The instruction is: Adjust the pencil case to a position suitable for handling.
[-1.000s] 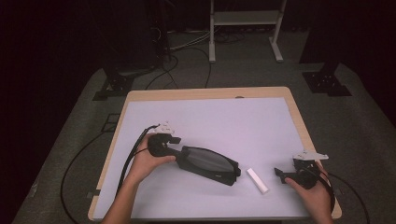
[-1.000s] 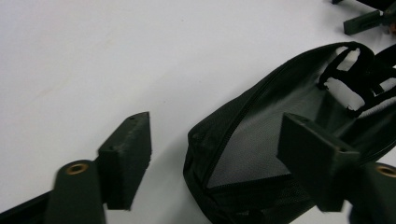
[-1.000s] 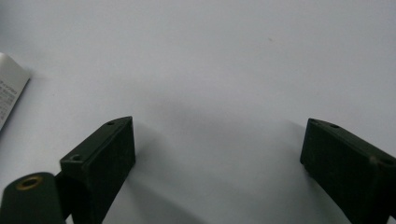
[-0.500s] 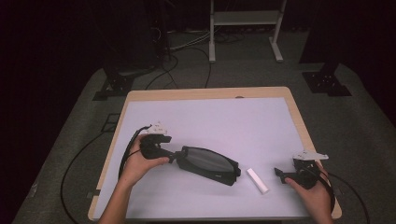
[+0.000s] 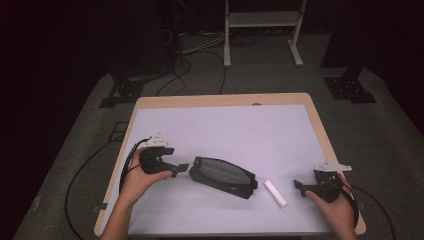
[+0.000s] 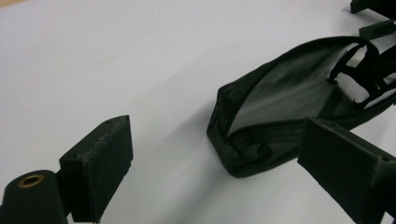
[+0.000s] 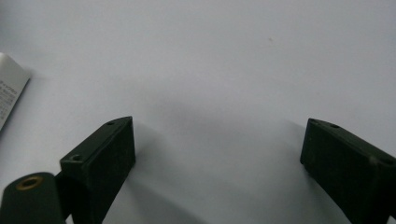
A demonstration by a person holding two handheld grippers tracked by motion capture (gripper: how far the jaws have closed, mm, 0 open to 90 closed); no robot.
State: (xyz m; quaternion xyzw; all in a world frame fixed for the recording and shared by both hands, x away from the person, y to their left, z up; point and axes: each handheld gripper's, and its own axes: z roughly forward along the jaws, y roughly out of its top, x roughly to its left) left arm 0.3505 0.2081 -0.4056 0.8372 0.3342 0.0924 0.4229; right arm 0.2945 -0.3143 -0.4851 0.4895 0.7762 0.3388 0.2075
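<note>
A black zip pouch (image 5: 222, 176) lies flat on the white table top, its mesh side up (image 6: 285, 102). My left gripper (image 5: 181, 169) sits just off the pouch's left end. Its jaws (image 6: 217, 125) have just been opening and stand wide, with nothing between the pads and the pouch a little ahead. A small white tube (image 5: 276, 193) lies to the right of the pouch, and its end shows at the left edge (image 7: 9, 93) of the right gripper view. My right gripper (image 5: 299, 186) rests beyond it near the front right corner, open over bare table (image 7: 217, 122).
The table (image 5: 220, 100) has a wooden rim around its white surface. Cables trail from both grippers off the table's sides. Beyond the far edge are dark floor, cables and a metal stand (image 5: 262, 30).
The left gripper has drawn back to the left, off the pouch's left end, with its jaws wider apart. The pouch, the white tube and the right gripper have stayed put.
</note>
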